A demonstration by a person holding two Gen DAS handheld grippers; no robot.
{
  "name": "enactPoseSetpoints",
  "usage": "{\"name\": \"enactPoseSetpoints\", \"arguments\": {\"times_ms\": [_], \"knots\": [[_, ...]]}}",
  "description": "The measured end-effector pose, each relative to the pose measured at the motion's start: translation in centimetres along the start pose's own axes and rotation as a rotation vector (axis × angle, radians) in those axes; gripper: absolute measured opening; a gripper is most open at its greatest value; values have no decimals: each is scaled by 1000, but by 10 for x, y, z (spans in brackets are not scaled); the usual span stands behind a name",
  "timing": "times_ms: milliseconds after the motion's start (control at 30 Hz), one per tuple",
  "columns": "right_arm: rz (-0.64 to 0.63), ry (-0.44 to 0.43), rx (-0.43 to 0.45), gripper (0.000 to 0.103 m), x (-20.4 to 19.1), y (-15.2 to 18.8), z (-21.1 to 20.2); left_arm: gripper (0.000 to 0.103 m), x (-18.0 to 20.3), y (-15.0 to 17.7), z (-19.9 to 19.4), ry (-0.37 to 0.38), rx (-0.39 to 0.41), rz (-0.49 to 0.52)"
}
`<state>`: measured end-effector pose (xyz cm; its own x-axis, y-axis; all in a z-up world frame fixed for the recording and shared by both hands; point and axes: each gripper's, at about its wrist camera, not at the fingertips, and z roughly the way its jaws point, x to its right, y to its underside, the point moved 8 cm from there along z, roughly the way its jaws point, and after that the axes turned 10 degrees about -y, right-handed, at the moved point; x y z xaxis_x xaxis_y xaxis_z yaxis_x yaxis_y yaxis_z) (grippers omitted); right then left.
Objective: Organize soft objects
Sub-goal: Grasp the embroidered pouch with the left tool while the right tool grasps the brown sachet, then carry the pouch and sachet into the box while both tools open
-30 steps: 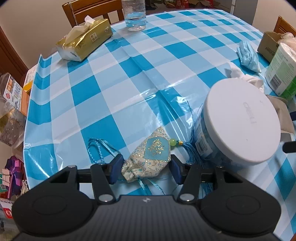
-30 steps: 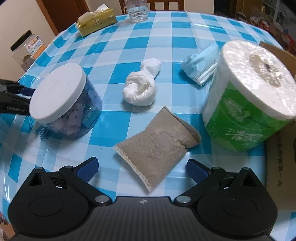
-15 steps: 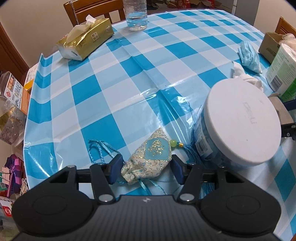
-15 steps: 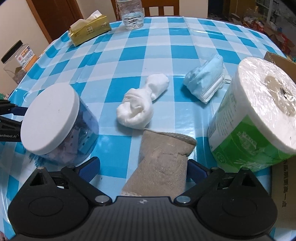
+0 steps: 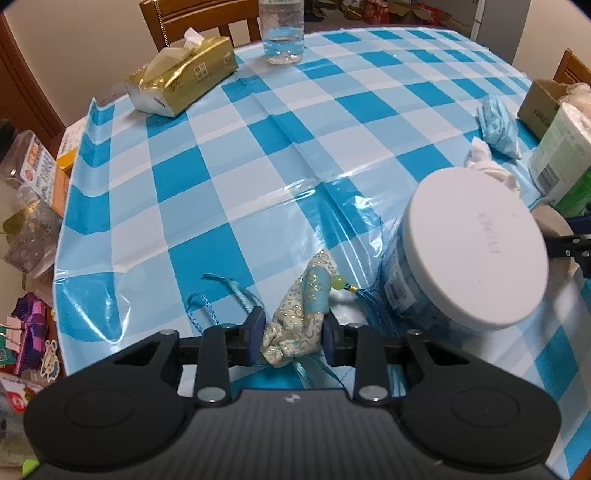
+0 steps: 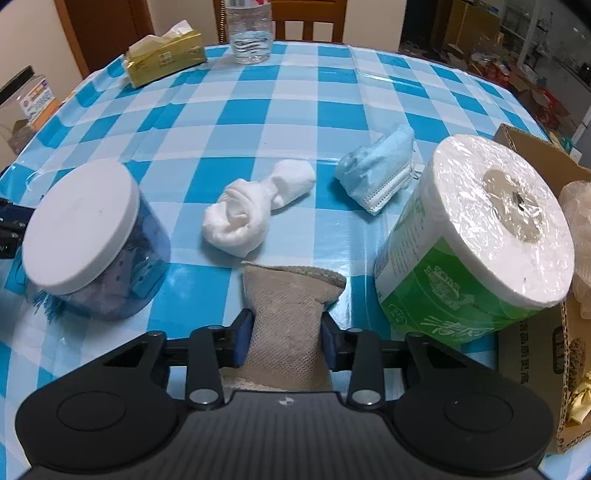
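Observation:
A small blue and gold brocade pouch (image 5: 306,295) with tassel cords lies at the near table edge in the left wrist view. My left gripper (image 5: 293,336) is closing, its blue pads pressing on the pouch's sides and bunching it. A beige mesh sachet (image 6: 288,295) lies in the right wrist view, and my right gripper (image 6: 284,334) is closing on it, squeezing its middle narrow. Beyond the sachet lie a balled white sock (image 6: 243,214) and a crumpled blue face mask (image 6: 380,173).
A white-lidded clear jar (image 6: 85,229) stands between the two grippers. A wrapped toilet roll (image 6: 476,229) and a cardboard box (image 6: 535,147) stand at the right. A gold tissue pack (image 6: 164,57) and a water bottle (image 6: 251,33) sit at the far edge of the checked tablecloth (image 6: 295,110).
Both grippers closed on their pouches: the left jaws narrowed and bunched the brocade pouch. The right gripper came over the beige sachet and pinched it from wide open.

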<state>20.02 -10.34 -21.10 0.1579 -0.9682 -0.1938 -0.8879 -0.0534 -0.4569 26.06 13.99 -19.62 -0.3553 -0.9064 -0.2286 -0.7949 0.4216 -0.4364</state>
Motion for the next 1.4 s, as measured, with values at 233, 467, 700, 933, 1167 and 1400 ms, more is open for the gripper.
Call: {"name": "enactPoseSetpoints", "arguments": {"times_ms": [233, 467, 700, 933, 1167, 1400], "knots": [[-50, -26, -3, 36, -9, 7, -14, 30, 3, 4, -22, -7, 8, 9], [-87, -69, 18, 36, -16, 11, -42, 30, 7, 13, -53, 6, 7, -7], [-122, -93, 41, 36, -20, 21, -77, 30, 28, 20, -93, 41, 33, 26], [-162, -114, 75, 36, -9, 34, -119, 30, 74, 17, -135, 97, 81, 70], [-178, -116, 99, 36, 34, 44, -163, 30, 131, 5, -173, 120, 126, 94], [-208, -58, 119, 36, 104, 46, -194, 30, 201, -23, -196, 172, 176, 112]]}}
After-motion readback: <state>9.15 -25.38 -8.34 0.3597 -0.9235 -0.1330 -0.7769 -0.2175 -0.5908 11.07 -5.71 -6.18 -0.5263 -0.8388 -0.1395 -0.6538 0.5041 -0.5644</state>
